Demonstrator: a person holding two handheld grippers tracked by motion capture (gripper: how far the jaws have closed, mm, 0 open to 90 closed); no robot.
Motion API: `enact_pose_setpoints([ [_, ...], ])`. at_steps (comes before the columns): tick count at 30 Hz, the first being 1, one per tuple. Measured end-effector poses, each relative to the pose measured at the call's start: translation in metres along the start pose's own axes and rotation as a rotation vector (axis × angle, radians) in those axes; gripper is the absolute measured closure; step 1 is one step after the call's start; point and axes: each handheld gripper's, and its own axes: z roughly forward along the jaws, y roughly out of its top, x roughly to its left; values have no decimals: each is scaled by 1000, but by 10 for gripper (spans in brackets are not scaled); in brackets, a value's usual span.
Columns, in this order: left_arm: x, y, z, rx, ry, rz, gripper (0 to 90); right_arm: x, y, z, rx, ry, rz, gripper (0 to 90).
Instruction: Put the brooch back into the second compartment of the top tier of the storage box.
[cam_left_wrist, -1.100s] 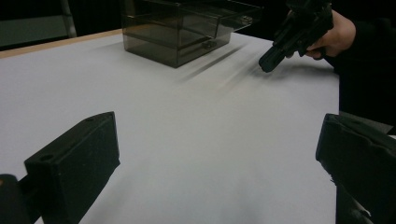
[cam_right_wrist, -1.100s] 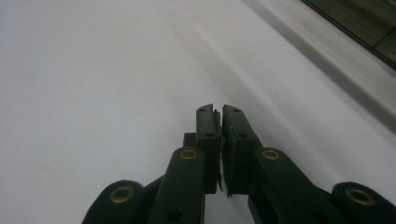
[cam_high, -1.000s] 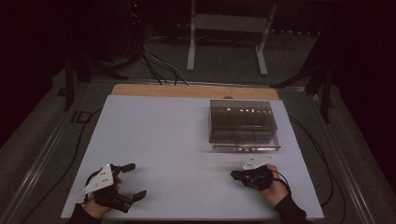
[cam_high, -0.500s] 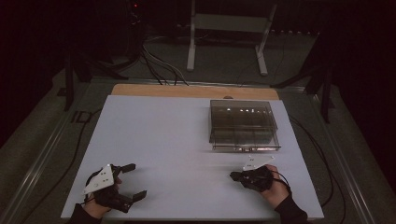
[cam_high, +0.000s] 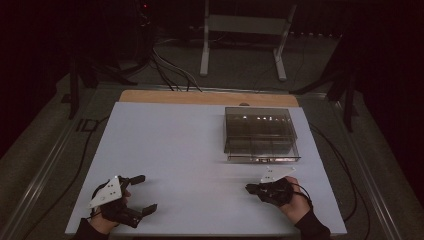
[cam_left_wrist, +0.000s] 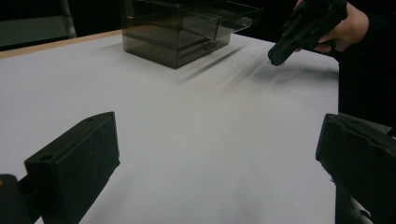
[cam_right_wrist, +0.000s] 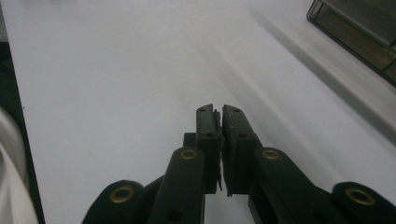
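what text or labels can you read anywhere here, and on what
"ID": dark marks on the floor beside the table's far left corner, dim, so the reading is unsure.
Smoky clear drawer box: no readable print.
Grey plates on the left tongs and right tongs: blank.

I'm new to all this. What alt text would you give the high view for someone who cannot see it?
A person's two hands rest at the near edge of a white table, the left gripper with jaws wide open, the right gripper shut with nothing in it. A smoky transparent drawer box sits on the table's far right, beyond the right gripper. The room around is dark.
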Motion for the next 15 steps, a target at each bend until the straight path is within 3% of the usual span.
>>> enact_pose_setpoints([
  [15,0,0,0,4,1,-3,6,-1,11,-17,-32,-28,20,862],
])
